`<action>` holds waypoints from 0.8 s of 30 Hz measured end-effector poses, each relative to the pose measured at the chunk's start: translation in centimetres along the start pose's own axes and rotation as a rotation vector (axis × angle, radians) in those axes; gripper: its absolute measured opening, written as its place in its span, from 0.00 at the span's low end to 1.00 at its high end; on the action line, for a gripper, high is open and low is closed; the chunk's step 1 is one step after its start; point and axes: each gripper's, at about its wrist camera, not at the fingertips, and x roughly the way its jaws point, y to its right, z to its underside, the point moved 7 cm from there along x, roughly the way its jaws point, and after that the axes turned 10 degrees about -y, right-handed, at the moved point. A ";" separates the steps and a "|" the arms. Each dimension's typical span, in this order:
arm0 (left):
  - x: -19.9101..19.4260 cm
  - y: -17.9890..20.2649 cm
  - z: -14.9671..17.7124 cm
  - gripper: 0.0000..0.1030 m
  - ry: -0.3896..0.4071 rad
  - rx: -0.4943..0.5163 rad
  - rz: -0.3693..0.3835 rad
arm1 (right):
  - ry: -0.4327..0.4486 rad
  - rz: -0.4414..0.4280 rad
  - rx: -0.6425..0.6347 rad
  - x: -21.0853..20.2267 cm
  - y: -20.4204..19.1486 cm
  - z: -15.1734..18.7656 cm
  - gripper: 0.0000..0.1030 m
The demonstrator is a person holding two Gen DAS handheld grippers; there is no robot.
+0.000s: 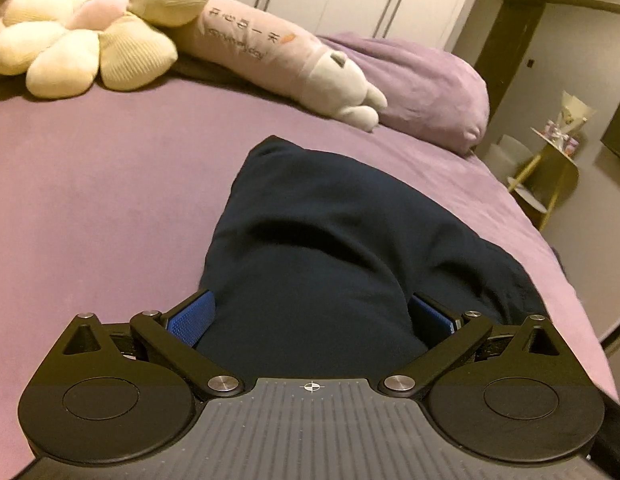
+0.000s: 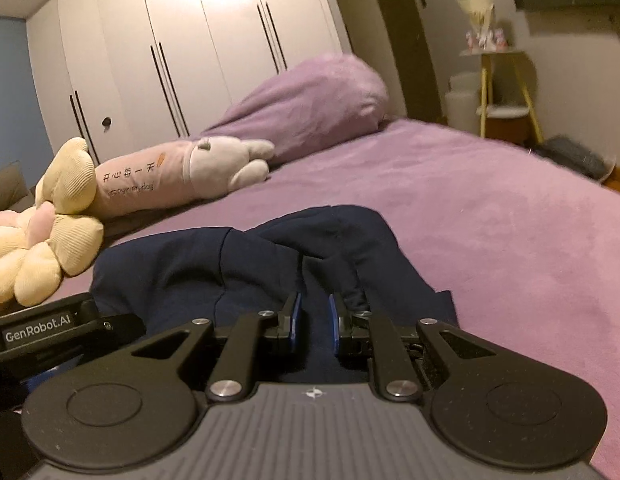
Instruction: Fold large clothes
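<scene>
Across a purple bed (image 1: 110, 184) lay a dark navy garment (image 1: 322, 256), bunched and rumpled near you, with the far half of the mattress bare. Your left gripper (image 1: 310, 316) had its jaws spread wide, a thick mound of navy cloth filling the space between the blue pads (image 1: 190, 320); whether those pads pressed the cloth or merely flanked it could not be told. Your right gripper (image 2: 313, 320) had its jaws drawn close together, with a narrow gap between the blue pads, sitting over a ridge of the garment; a grip on the cloth could not be confirmed. To the far left rested a cream flower-shaped cushion (image 1: 74, 44) and a long pink plush toy (image 1: 278, 60), with a purple pillow (image 1: 422, 84) beyond. Judging by the loose creases and lack of straight edges, folding looked barely begun: the garment was not yet flattened, and every fold seemed left to do.
</scene>
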 end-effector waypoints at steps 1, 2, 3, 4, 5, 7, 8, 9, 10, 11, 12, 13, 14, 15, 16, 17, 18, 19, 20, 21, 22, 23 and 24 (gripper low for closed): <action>-0.5 -0.3 -0.1 1.00 -0.021 0.003 0.023 | -0.020 -0.025 0.024 -0.2 0.3 -0.3 0.14; -1.2 -0.8 0.0 1.00 -0.046 0.003 0.062 | -0.051 -0.058 0.050 -0.5 0.7 -0.6 0.15; -2.1 -1.6 0.2 1.00 -0.071 -0.004 0.115 | -0.092 -0.100 0.079 -1.0 1.2 -0.9 0.15; -3.1 -2.7 0.6 1.00 -0.101 -0.022 0.178 | -0.130 -0.152 0.113 -1.9 1.9 -1.1 0.17; -3.9 -3.8 1.1 1.00 -0.131 -0.044 0.233 | -0.159 -0.202 0.148 -3.0 2.9 -1.1 0.33; -5.3 -6.2 2.4 1.00 -0.183 -0.069 0.295 | -0.198 -0.256 0.204 -5.5 5.8 -0.7 0.62; -5.7 -7.3 3.1 1.00 -0.199 -0.080 0.307 | -0.212 -0.276 0.224 -6.6 7.3 -0.2 0.63; -5.9 -8.2 3.9 1.00 -0.224 -0.109 0.325 | -0.233 -0.285 0.246 -7.4 8.9 0.3 0.63; -5.9 -8.6 4.5 1.00 -0.244 -0.140 0.360 | -0.267 -0.293 0.278 -7.6 10.2 0.9 0.63; -5.7 -8.8 5.2 1.00 -0.266 -0.171 0.405 | -0.306 -0.322 0.328 -7.5 11.4 1.6 0.63; -5.5 -8.8 5.9 1.00 -0.284 -0.198 0.444 | -0.350 -0.367 0.385 -7.1 12.2 2.3 0.63; -5.3 -8.9 6.4 1.00 -0.288 -0.217 0.461 | -0.384 -0.411 0.438 -6.6 12.7 3.0 0.63; -5.0 -9.0 6.7 1.00 -0.287 -0.241 0.475 | -0.408 -0.454 0.479 -6.2 12.9 3.6 0.64; -4.8 -9.2 6.9 1.00 -0.290 -0.267 0.488 | -0.427 -0.492 0.511 -5.7 12.9 4.1 0.64; -4.5 -9.2 7.0 1.00 -0.292 -0.287 0.497 | -0.441 -0.515 0.531 -5.1 12.7 4.5 0.66; -4.2 -9.2 7.0 1.00 -0.293 -0.300 0.500 | -0.449 -0.525 0.539 -4.6 12.6 4.7 0.66; -3.9 -8.9 6.8 1.00 -0.294 -0.297 0.498 | -0.457 -0.532 0.541 -4.0 12.3 5.0 0.66; -3.6 -8.6 6.6 1.00 -0.293 -0.291 0.498 | -0.465 -0.539 0.544 -3.5 12.1 5.2 0.67; -3.4 -8.4 6.4 1.00 -0.295 -0.297 0.503 | -0.464 -0.549 0.552 -3.1 11.9 5.2 0.67; -3.1 -8.2 6.2 1.00 -0.301 -0.311 0.520 | -0.464 -0.562 0.563 -2.8 11.9 5.2 0.68; -2.8 -7.8 6.1 1.00 -0.308 -0.321 0.540 | -0.466 -0.572 0.569 -2.7 11.8 5.2 0.68; -2.6 -7.5 5.9 1.00 -0.310 -0.325 0.549 | -0.468 -0.578 0.575 -2.4 11.7 5.1 0.68; -2.4 -7.2 5.8 0.99 -0.306 -0.323 0.549 | -0.470 -0.579 0.573 -2.3 11.7 5.1 0.68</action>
